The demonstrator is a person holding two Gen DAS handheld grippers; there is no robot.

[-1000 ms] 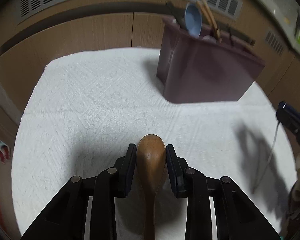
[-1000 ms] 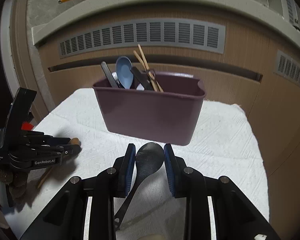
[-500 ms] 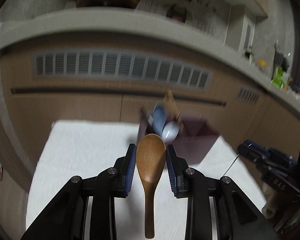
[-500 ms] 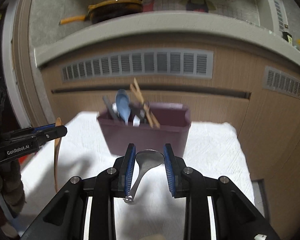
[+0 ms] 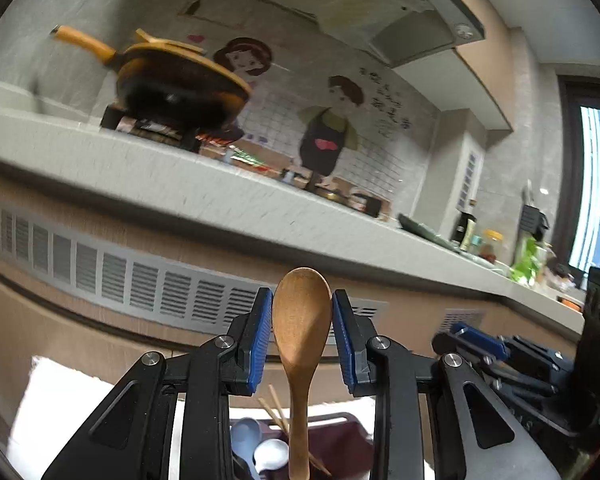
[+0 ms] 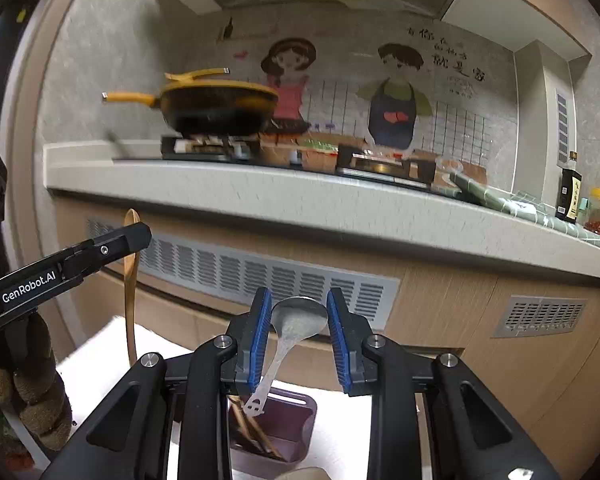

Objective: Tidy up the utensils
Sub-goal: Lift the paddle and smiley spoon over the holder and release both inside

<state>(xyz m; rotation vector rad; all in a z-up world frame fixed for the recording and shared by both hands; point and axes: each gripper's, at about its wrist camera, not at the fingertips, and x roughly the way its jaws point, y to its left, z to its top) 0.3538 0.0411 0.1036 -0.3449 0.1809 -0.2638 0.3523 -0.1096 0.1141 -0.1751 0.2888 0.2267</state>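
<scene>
Left wrist view: left gripper (image 5: 302, 332) closed part-way on the bowl of a wooden spoon (image 5: 301, 344), blue pads pressing either side; the spoon hangs bowl up, handle straight down, long axis upright. Directly beneath, at the bottom edge of the frame, a purple bin (image 5: 340, 436) holds a light blue spoon (image 5: 246, 430), a white spoon (image 5: 271, 453) and chopsticks (image 5: 278, 412). The handle tip looks aimed into the bin. Right wrist view: right gripper (image 6: 294, 326) closed part-way on the bowl of a metal spoon (image 6: 296, 318), handle slanting down-left, its holed end just above the bin's (image 6: 296, 428) rim, chopsticks (image 6: 256, 430) inside. Bin sits on a white cloth (image 6: 340, 432). Both spoons are near the bin; lowering handle-first seems next.
</scene>
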